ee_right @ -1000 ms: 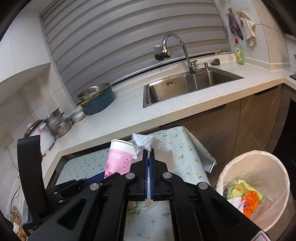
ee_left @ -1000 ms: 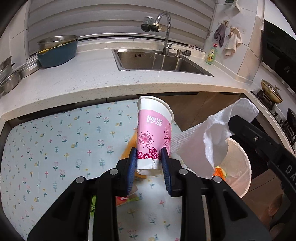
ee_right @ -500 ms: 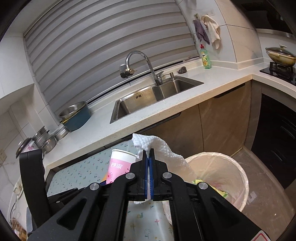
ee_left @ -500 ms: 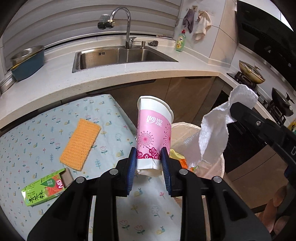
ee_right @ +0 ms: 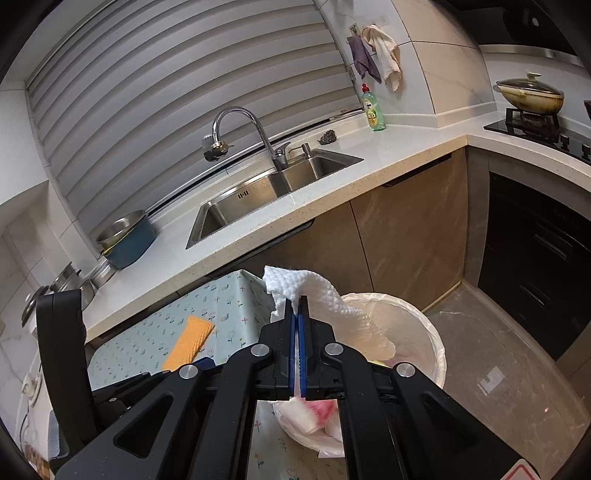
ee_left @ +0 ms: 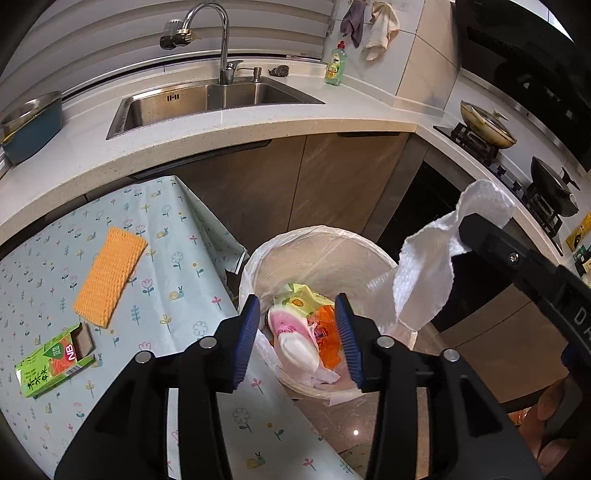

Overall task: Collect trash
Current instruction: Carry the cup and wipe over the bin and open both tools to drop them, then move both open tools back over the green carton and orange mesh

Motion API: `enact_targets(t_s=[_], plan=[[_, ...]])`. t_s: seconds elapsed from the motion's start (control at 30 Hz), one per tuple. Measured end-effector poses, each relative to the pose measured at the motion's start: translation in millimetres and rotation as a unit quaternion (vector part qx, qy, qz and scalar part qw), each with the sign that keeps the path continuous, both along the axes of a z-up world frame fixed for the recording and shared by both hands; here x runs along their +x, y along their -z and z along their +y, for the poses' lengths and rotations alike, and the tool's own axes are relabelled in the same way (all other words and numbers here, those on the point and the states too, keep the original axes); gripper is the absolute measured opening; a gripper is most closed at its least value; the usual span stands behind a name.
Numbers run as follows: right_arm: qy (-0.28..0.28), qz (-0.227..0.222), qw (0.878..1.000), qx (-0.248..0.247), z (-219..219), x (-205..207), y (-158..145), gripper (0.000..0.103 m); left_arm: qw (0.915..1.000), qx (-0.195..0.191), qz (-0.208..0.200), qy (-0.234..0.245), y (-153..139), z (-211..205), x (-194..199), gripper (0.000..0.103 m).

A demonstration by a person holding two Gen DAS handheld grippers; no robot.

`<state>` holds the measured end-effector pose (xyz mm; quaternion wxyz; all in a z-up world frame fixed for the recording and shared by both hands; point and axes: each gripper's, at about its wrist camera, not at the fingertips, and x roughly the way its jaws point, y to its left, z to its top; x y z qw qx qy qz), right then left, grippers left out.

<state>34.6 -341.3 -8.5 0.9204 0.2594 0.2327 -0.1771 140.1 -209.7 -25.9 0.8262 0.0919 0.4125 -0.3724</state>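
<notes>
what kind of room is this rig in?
A home kitchen: steel sink with a tap in the counter, a pan on the gas hob, dish soap by the wall.

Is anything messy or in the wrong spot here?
Yes. A green juice carton lies on its side, its top torn open, on the flowery tablecloth, beside an orange sponge. The pink cup lies tipped over inside the trash bin.
</notes>
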Motion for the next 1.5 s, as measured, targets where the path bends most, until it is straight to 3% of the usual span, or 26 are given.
enact_targets(t_s=[0.57, 0.73, 0.87, 1.17, 1.23, 1.3, 1.5], plan=[[-0.006, 0.002, 1.0, 0.002, 4, 2, 1, 0.01, 0.9993, -0.001, -0.02, -0.032, -7, 16, 3, 0.059], [-0.013, -0.001, 1.0, -0.006, 12, 5, -3, 0.023, 0.9987, -0.002, -0.03, -0.041, -12, 24, 2, 0.063], [-0.02, -0.002, 1.0, -0.008, 19, 8, -4, 0.024, 0.9982, -0.002, -0.035, -0.048, -13, 34, 3, 0.064], [-0.05, 0.004, 0.999, -0.009, 44, 22, -3, 0.026, 0.9957, 0.003, -0.04, -0.083, -10, 73, 13, 0.065], [-0.06, 0.006, 0.998, -0.009, 53, 27, -1, 0.025, 0.9945, 0.007, -0.044, -0.095, -8, 85, 15, 0.067], [-0.071, 0.01, 0.997, -0.009, 62, 33, 2, 0.025, 0.9926, 0.012, -0.052, -0.109, -6, 97, 18, 0.077], [-0.103, 0.02, 0.994, -0.008, 92, 53, 10, 0.025, 0.9888, 0.032, -0.063, -0.131, 4, 137, 27, 0.078]])
